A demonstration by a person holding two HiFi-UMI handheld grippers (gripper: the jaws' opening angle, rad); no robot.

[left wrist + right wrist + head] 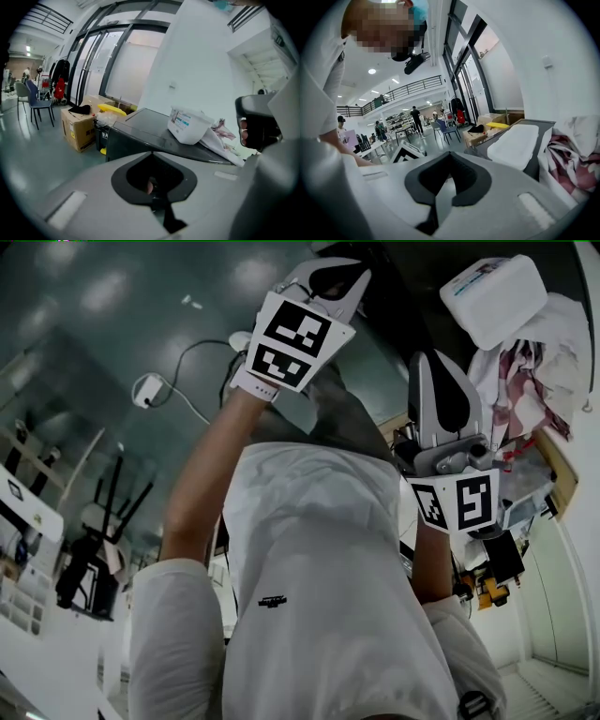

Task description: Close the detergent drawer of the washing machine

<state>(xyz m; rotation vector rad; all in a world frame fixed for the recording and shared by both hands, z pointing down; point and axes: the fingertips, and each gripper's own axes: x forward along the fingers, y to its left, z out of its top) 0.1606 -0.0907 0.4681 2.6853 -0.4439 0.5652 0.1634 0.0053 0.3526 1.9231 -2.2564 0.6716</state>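
Plainly, both arms stretch out from the torso — left tongs (pixel 330 276) and right tongs (pixel 441 371) pressed together, empty.

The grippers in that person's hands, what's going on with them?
A person in a white shirt holds a gripper in each hand, raised before the chest. The left gripper and right gripper both have jaws together, holding nothing. Ahead stands a dark machine with a white tub and crumpled cloth on top. Neither gripper touches it, and no drawer shows.
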